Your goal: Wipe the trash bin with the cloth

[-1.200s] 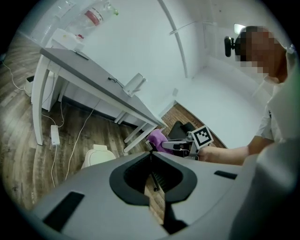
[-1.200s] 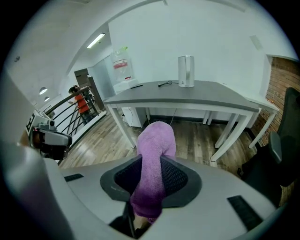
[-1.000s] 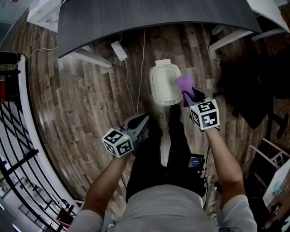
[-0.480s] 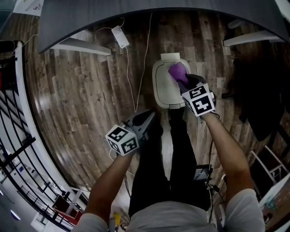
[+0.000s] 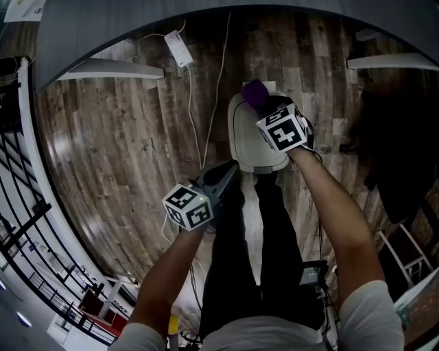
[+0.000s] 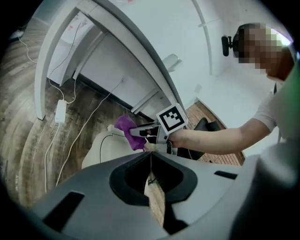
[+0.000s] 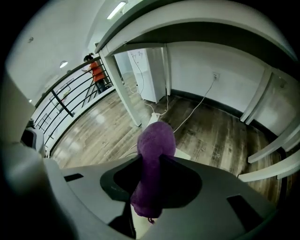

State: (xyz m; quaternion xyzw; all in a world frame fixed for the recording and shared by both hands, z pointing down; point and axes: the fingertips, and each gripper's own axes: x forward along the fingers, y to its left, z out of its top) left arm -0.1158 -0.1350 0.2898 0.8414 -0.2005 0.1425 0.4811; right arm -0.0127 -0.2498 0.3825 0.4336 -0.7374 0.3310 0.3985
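Observation:
A cream trash bin (image 5: 248, 140) with a closed lid stands on the wood floor, just in front of the person's feet. My right gripper (image 5: 263, 103) is shut on a bunched purple cloth (image 5: 254, 92) and holds it over the far end of the lid. The right gripper view shows the cloth (image 7: 153, 159) pinched between the jaws and bulging past them. My left gripper (image 5: 231, 167) is shut and empty, hanging off the bin's near left corner. From the left gripper view, the bin (image 6: 104, 149) sits ahead with the cloth (image 6: 124, 127) above it.
A grey desk top (image 5: 206, 20) arches over the far side on white legs (image 5: 110, 69). A white power adapter (image 5: 177, 49) and cables lie on the floor left of the bin. A black railing (image 5: 20, 206) runs along the left, and dark furniture (image 5: 398, 137) fills the right.
The right gripper has carried the cloth from the bin's right side across the lid to its far end. Both grippers have sunk toward the floor; the left stays shut.

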